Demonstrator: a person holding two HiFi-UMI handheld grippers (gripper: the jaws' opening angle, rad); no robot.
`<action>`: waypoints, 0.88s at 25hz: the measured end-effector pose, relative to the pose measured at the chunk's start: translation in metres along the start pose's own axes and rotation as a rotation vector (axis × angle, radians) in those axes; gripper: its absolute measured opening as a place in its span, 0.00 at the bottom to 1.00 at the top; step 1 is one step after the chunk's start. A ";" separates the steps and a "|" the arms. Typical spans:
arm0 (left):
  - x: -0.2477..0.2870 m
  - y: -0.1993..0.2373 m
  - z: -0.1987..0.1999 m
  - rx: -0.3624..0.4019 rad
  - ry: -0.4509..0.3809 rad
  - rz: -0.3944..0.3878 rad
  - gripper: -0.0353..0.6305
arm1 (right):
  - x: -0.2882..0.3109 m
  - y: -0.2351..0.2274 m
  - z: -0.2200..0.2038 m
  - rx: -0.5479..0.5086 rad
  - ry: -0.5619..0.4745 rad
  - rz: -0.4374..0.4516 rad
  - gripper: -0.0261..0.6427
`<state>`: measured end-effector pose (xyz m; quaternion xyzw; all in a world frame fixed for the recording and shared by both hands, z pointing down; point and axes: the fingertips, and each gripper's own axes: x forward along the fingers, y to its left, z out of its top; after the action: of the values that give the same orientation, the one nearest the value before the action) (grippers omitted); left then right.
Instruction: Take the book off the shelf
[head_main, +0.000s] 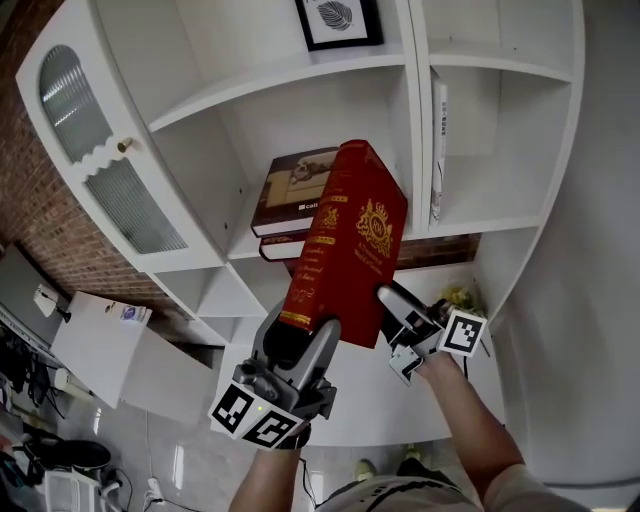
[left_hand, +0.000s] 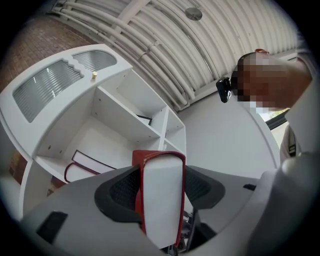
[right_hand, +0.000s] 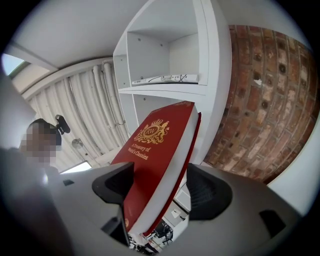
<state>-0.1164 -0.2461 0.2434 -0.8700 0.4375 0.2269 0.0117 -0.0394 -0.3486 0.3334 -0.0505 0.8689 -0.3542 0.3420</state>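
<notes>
Red book (head_main: 345, 245): clear of the shelf, in the air in front of the white shelf unit (head_main: 300, 85). It stands roughly upright with its top tipped toward the shelf. The spine faces left in the head view. The front cover faces right and carries a gold crest; in the right gripper view the gold title reads "A Treasury of World's Classics".

Left tool (head_main: 300, 340): clenched on the book's lower end. Left gripper view: both dark pads lie flat against the red covers, with the white page block between them.

Right tool (head_main: 400, 315): jaws spread wide, released. Right gripper view: the book slants through the gap. Its cover lies against or just beside one pad, I cannot tell which; the other pad stands apart from the page edge. This tool sits just right of the book's lower corner, near the left tool.

Behind the book, in the open middle compartment: two books (head_main: 295, 190) stacked flat, a dark-covered one on a red-edged one. Shelf above: a black-framed picture (head_main: 340, 22). Compartment to the right: a thin white volume (head_main: 438, 150) standing on end against the divider. Left side of the unit: a cabinet door (head_main: 100, 150) with ribbed glass panes and a small knob (head_main: 124, 145). A brick wall (head_main: 40, 200) lies beyond it.
</notes>
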 end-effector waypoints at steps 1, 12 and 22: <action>-0.004 -0.001 0.000 -0.009 -0.002 -0.002 0.46 | -0.001 0.001 -0.002 0.009 0.001 0.007 0.50; -0.054 -0.014 -0.005 -0.119 0.007 -0.067 0.46 | -0.010 0.017 -0.024 0.209 -0.020 0.164 0.53; -0.096 -0.018 -0.018 -0.144 0.054 -0.092 0.47 | -0.034 0.024 -0.059 0.236 -0.013 0.175 0.50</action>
<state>-0.1450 -0.1659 0.2949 -0.8936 0.3797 0.2336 -0.0524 -0.0473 -0.2850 0.3670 0.0638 0.8201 -0.4224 0.3807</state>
